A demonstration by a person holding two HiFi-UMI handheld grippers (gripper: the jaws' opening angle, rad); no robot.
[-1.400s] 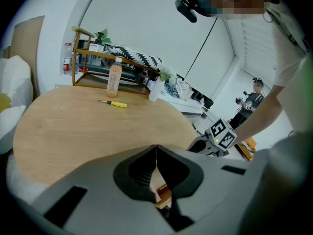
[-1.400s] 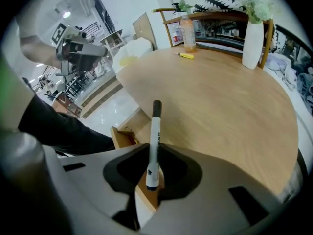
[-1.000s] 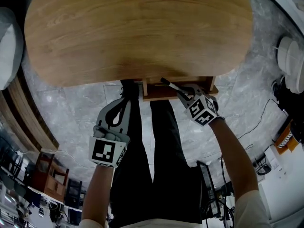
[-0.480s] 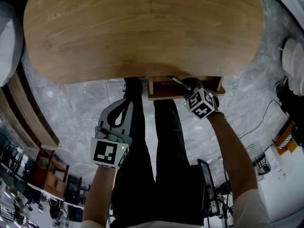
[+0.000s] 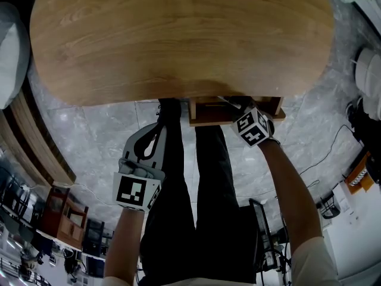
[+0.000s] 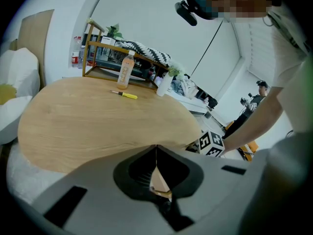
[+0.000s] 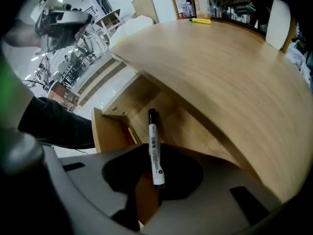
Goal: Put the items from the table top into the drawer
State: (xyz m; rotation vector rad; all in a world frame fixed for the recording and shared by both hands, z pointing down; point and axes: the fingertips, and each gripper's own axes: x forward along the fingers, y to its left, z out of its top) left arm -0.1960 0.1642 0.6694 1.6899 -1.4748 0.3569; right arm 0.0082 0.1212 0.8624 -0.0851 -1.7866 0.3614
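A white marker with a black cap (image 7: pixel 154 148) is clamped in my right gripper (image 5: pixel 234 106). The marker tip points down into the open wooden drawer (image 7: pixel 111 120) under the table's near edge. A yellow and a red item (image 7: pixel 132 135) lie inside the drawer. A yellow screwdriver (image 6: pixel 124 95) rests on the far part of the oval wooden table top (image 5: pixel 178 40); it also shows in the right gripper view as the same screwdriver (image 7: pixel 200 20). My left gripper (image 5: pixel 149 143) hangs below the table edge, left of the drawer, shut with nothing in it.
Behind the table stands a shelf with an orange bottle (image 6: pixel 126 70) and a white bottle (image 6: pixel 164 84). White cushions (image 6: pixel 14 89) lie at the table's left. The person's dark trousers (image 5: pixel 196 207) are below the drawer, over a grey marble floor (image 5: pixel 89 136).
My right gripper has sunk with the marker and gone further in under the table edge, over the drawer. The left gripper has hardly moved.
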